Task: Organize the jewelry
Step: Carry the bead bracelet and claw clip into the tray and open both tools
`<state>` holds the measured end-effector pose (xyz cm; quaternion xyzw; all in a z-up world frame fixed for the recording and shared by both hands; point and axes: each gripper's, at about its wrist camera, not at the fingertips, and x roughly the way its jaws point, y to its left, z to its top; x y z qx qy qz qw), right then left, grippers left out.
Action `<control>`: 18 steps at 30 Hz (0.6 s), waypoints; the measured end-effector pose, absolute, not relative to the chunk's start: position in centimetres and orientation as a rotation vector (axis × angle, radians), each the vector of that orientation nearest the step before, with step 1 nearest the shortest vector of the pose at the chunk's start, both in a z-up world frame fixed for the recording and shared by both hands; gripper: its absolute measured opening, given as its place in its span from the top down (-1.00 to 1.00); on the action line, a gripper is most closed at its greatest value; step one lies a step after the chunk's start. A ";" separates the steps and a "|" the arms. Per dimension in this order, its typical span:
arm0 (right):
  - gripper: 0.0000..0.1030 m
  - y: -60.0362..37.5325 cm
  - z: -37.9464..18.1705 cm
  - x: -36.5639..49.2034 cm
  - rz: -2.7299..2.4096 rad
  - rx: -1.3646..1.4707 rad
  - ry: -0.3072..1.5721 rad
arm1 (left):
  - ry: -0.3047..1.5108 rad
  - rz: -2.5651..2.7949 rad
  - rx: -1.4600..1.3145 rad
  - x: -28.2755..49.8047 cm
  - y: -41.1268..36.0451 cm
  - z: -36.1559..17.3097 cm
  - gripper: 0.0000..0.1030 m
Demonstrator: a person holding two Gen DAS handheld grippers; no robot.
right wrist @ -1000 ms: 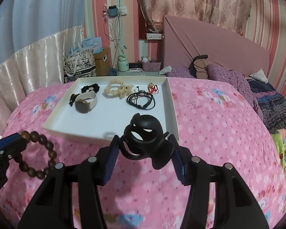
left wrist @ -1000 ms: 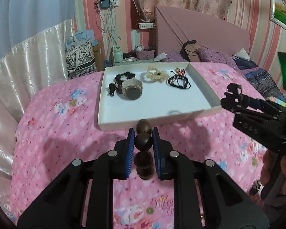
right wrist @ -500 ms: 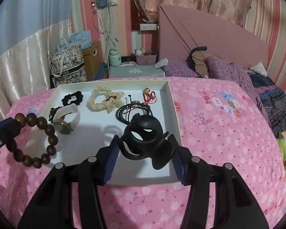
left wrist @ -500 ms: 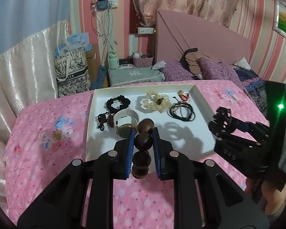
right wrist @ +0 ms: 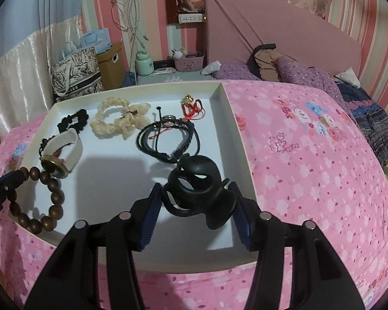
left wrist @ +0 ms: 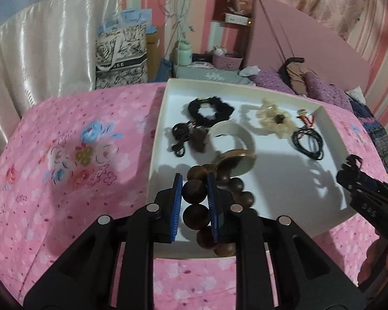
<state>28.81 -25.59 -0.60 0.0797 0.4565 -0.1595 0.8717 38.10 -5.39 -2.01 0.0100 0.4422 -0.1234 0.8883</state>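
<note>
My left gripper (left wrist: 194, 204) is shut on a brown wooden bead bracelet (left wrist: 195, 215) and holds it over the near left part of the white tray (left wrist: 331, 118). The bracelet also shows in the right wrist view (right wrist: 53, 193). My right gripper (right wrist: 194, 214) is shut on a black hair claw clip (right wrist: 198, 193), held over the tray's near right part (right wrist: 235, 129). In the tray lie a white-strap watch (right wrist: 63, 155), a black scrunchie (left wrist: 210, 111), a cream scrunchie (right wrist: 116, 120), black cord bracelets (right wrist: 168, 139) and a red string charm (right wrist: 192, 106).
The tray sits on a pink floral bedspread (right wrist: 310, 160). Behind it are a headboard (right wrist: 271, 36), purple pillows (right wrist: 307, 77), a patterned tote bag (right wrist: 75, 69) and a bedside shelf with a pink basket (right wrist: 188, 63). A pale curtain (left wrist: 38, 59) hangs at the left.
Both grippers have moved forward and lower over the tray, each still holding its item. The bracelet now hangs above the tray floor near the watch.
</note>
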 end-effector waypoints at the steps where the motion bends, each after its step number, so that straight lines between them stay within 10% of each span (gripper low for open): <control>1: -0.02 -25.6 -0.8 28.8 -0.333 0.168 0.956 | 0.925 -0.254 0.020 38.3 -5.4 -2.4 0.66; 18: -0.02 -25.3 -2.6 30.0 -0.344 0.141 0.935 | 0.868 -0.156 0.132 39.1 -6.2 -4.0 0.64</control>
